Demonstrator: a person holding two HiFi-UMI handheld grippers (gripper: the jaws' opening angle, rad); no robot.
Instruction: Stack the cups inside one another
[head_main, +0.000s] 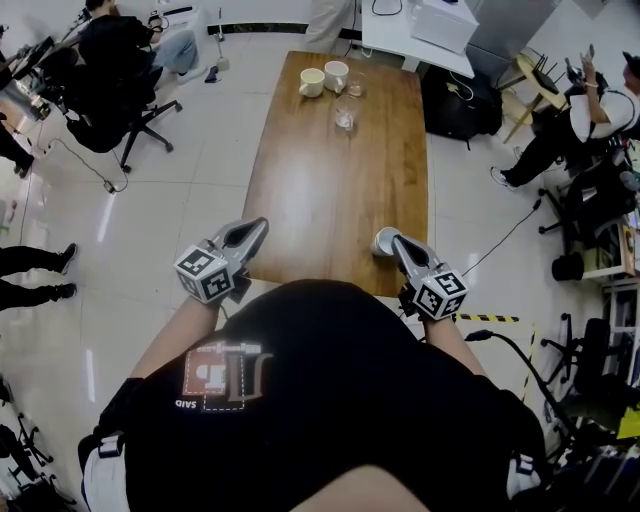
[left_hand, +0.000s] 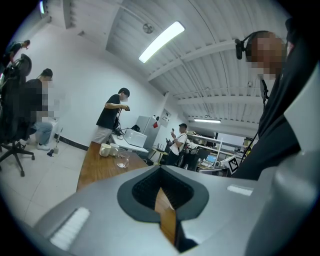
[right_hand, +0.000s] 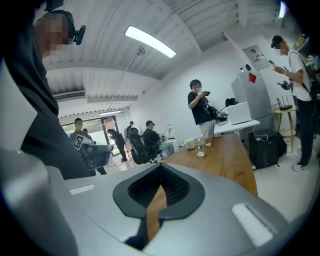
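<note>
The wooden tabletop (head_main: 330, 190) runs away from the person in the head view; all the cups stand at its far end, none inside another. A cream mug (head_main: 312, 82) and a white mug (head_main: 336, 75) stand side by side, too close to tell whether they touch; a small glass (head_main: 355, 88) stands just beside the white mug on its right; a clear glass (head_main: 345, 117) stands a little nearer the person, apart from the mugs.

Both grippers sit at the near end, well apart from the cups. The left gripper (head_main: 256, 229) hangs at the tabletop's near left corner; its jaws are closed together with nothing between them. The right gripper (head_main: 384, 240) reaches over the near right edge; its jaws are likewise pressed together and empty; each gripper view shows only a sliver of wood past the closed tips.

Around the tabletop lies a pale tiled floor (head_main: 190, 190); a seated person (head_main: 115, 45) on a black office chair (head_main: 125, 115) is at the far left; a white desk (head_main: 415, 35) stands beyond the cups.
</note>
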